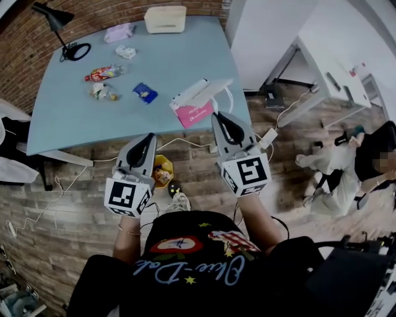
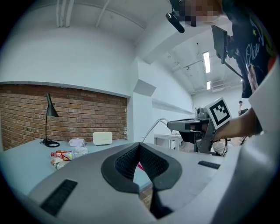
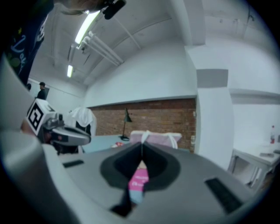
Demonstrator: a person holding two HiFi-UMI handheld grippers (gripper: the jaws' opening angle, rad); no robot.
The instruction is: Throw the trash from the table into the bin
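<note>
Pale-blue table (image 1: pixel 185 56) is carrying the trash: red wrapper (image 1: pixel 102 74) and blue packet (image 1: pixel 145 93) lying on its left half. Left gripper (image 1: pixel 148 137) and right gripper (image 1: pixel 218 116) are hovering at its near edge, jaws closed, empty. Judged: approaching; next needs jaws opening over a wrapper.

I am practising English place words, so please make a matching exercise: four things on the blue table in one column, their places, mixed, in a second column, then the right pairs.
Things:
1. lamp
2. cream box
3. blue packet
4. pink packet

Places on the table:
A. around the middle
B. near right corner
C. far left corner
D. far edge, right of the lamp

Pairs: 1-C, 2-D, 3-A, 4-B
</note>
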